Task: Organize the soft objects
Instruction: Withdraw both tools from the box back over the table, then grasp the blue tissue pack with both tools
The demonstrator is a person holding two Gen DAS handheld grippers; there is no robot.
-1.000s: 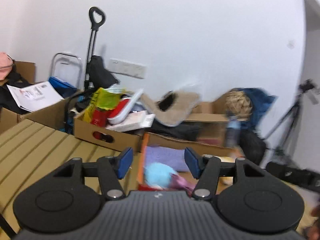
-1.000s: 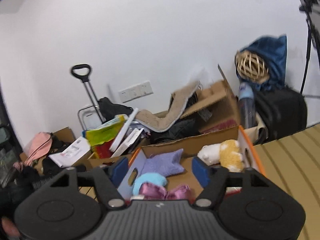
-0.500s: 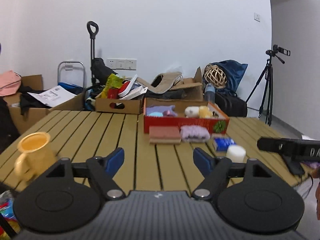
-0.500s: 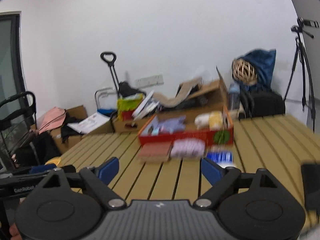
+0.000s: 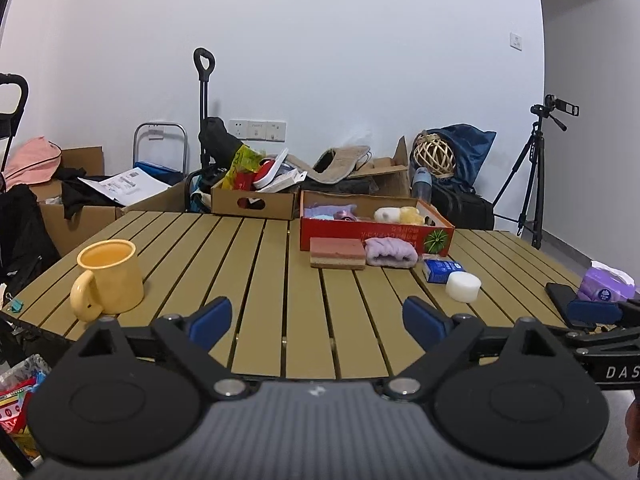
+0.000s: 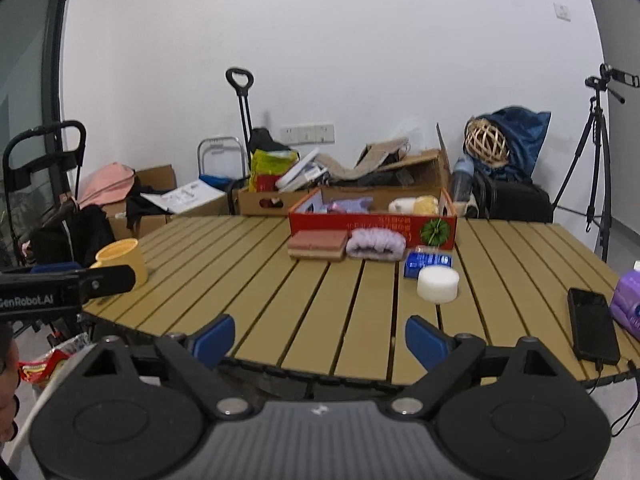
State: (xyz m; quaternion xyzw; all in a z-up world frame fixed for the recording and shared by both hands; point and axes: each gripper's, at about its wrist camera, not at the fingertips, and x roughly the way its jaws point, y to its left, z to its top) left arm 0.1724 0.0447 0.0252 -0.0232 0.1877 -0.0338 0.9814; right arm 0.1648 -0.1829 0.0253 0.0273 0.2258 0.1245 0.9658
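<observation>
Both the left gripper [image 5: 316, 322] and the right gripper [image 6: 320, 338] have just been opening and are spread wide with nothing between them, above the near table [image 5: 260, 280] edge. At twelve o'clock a pink sponge [image 5: 337, 253] and purple towel [image 5: 390, 253] lie against the red box [image 5: 376, 236]. The white roll [image 5: 463, 286] and blue packet [image 5: 442, 271] sit at one o'clock, the yellow mug [image 5: 110, 280] at ten.

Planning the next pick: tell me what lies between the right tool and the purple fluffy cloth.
Only bare table slats lie between the open right tool and the purple fluffy cloth, as the right wrist view shows.
</observation>
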